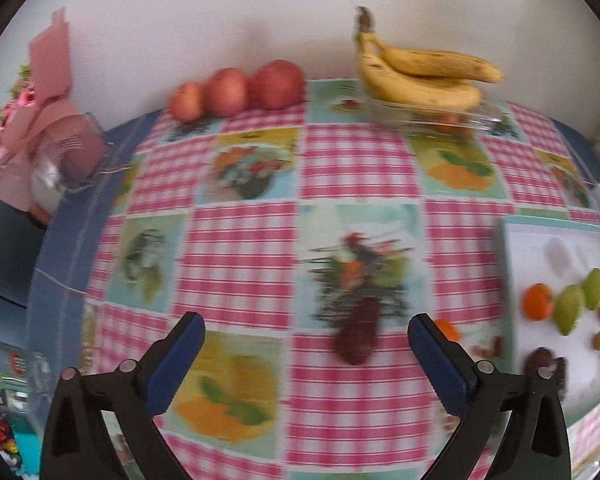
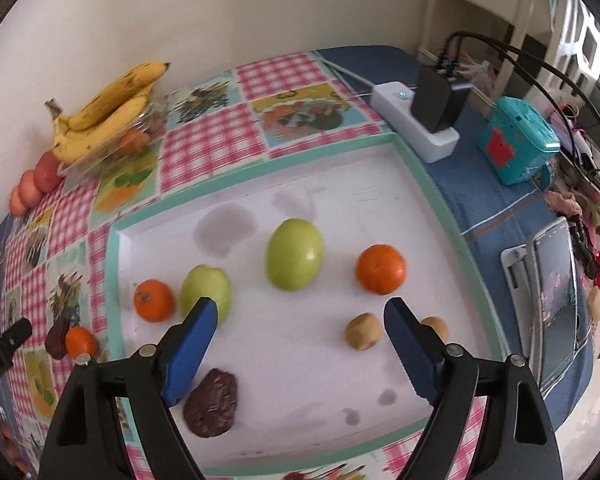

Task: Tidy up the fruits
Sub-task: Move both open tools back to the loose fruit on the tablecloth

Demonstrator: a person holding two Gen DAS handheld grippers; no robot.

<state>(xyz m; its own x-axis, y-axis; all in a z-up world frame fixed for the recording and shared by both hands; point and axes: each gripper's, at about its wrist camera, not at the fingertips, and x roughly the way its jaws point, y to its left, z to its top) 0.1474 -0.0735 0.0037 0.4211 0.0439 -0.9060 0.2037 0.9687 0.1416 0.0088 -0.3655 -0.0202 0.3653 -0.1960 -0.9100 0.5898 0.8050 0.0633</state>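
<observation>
Behind the right gripper (image 2: 300, 312), jaws wide and empty like the left gripper's (image 1: 306, 328), one kiwi (image 2: 435, 326) sits half hidden.

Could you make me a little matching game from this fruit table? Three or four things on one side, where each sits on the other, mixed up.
Things:
1. bananas
2. red apples
3. kiwis
4. power strip

Places:
A. on the white tray
B. on the blue cloth beside the tray
C. on top of a clear box
D. in a row by the wall

Pairs: 1-C, 2-D, 3-A, 4-B
</observation>
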